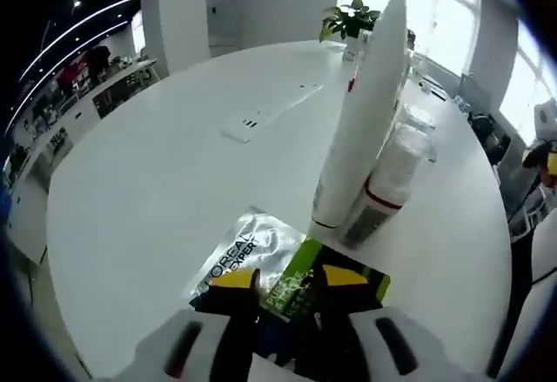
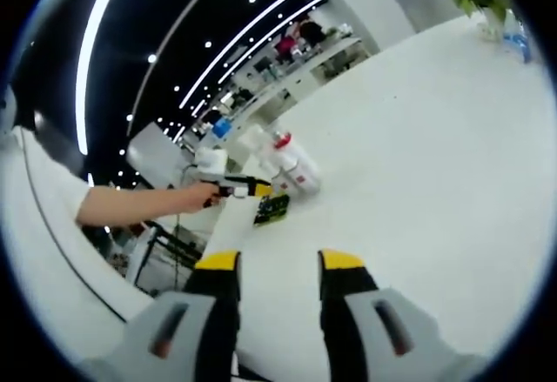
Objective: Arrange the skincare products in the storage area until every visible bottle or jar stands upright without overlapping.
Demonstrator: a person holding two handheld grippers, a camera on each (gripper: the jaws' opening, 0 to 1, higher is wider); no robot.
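White table (image 1: 157,182) (round, glossy) carries the skincare group near its edge. In the left gripper view, a tall white tube (image 1: 365,112) is seen standing upright on its cap, with a clear-capped bottle (image 1: 387,182) upright just beside it and touching or nearly so; further clear jars (image 1: 416,121) are partly hidden behind them, and their posture cannot be told. A silver sachet (image 1: 248,256) and a green-and-black packet (image 1: 335,286) lie flat in front of the tube, the packet overlapping the sachet's edge.

The left gripper (image 1: 287,282) is seen set low over the packet, its yellow-tipped jaws narrowly apart with the packet's near edge between them; whether it is actually pinched cannot be told. In the right gripper view, the right gripper (image 2: 278,264) hangs over bare table, jaws moderately open and holding nothing, well apart from the products. The left gripper (image 2: 248,189), held in a hand (image 2: 200,195), is seen there beside the dark packet (image 2: 271,210) and the standing bottles (image 2: 291,169).

Progress is judged as partial: the tube and bottle already stand upright, while the flat packets (overlapping one another) remain to be separated or placed. A plant (image 1: 348,21) stands at the far side.
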